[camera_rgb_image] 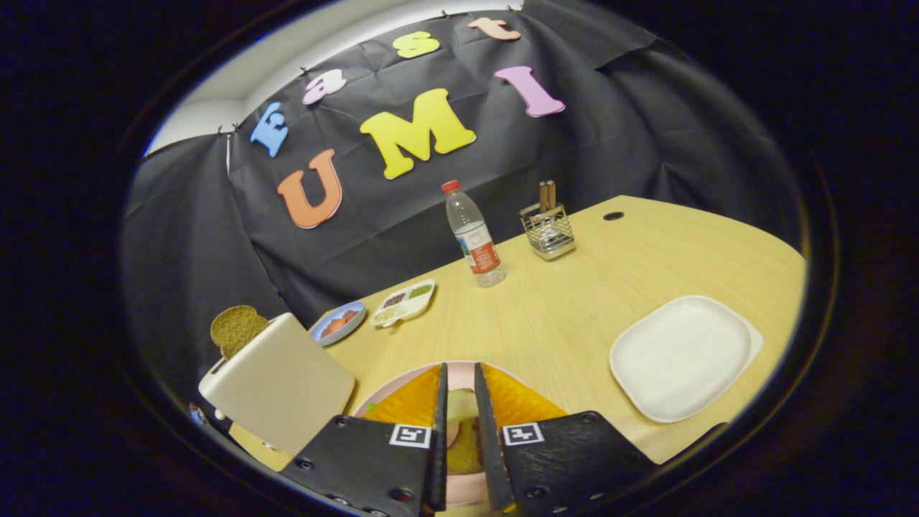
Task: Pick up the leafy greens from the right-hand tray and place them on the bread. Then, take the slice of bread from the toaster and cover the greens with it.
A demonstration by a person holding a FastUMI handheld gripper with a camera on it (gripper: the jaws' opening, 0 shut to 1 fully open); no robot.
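the gripper (459,402) hangs over a round pink plate (402,384), its two fingers (439,424) standing close together with only a narrow slot between them. in that slot shows a pale green piece, probably the leafy greens (463,403), lying over one brown slice of bread (465,451) on the plate; whether the fingers press on the greens cannot be told. to either side of the fingers lies something orange and ribbed (520,406) on the same plate.

just beside the plate stands one cream, boxy toaster (280,384), and one brown slice of toast (235,329) sticks up from its top. beyond the toaster sit one small blue dish (337,323) with reddish pieces in it and one white divided tray (403,301) holding small heaps in several compartments. further back on the light wooden table (574,301) stand one clear plastic bottle with a red cap (474,237) and one wire-mesh holder (548,231) with two wooden handles rising from it. well apart from the plate lies one white, rounded-square tray (682,357), bare on top.
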